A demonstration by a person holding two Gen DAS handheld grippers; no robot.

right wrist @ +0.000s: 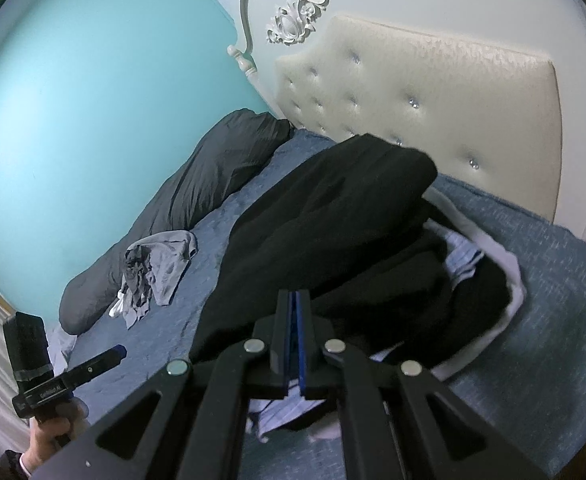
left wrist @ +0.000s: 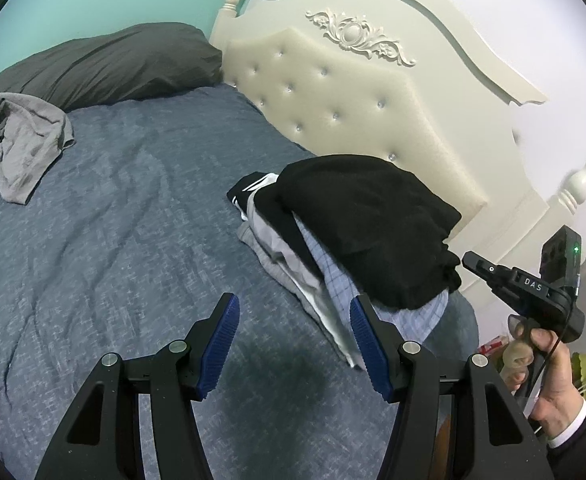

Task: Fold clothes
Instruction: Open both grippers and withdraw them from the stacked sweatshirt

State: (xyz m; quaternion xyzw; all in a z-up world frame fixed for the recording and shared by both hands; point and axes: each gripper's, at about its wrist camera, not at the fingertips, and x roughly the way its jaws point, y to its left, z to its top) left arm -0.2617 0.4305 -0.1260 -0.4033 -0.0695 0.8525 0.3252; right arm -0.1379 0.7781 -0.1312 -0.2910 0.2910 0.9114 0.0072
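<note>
Wide-open, our left gripper's (left wrist: 293, 336) jaws hover over bare bed (left wrist: 133, 240) with the crumpled grey garment (left wrist: 17, 148) far left, while our right gripper (right wrist: 296, 320), jaws pressed together, sits against the clothes stack (left wrist: 357, 240).

This is a bedroom in a home. A bed with a blue-grey textured bedspread (left wrist: 125, 208) fills the left wrist view, and a cream headboard (left wrist: 333, 92) with button tufting and a carved floral ornament (left wrist: 359, 36) stands at about 1 o'clock. A dark grey pillow (left wrist: 109, 64) lies at 11 o'clock against a turquoise wall (right wrist: 93, 100). Clothes lie on the bed: a stack of folded garments (left wrist: 357, 236) topped by a black one near the headboard, and a crumpled grey garment (left wrist: 17, 140) at 9 o'clock.
</note>
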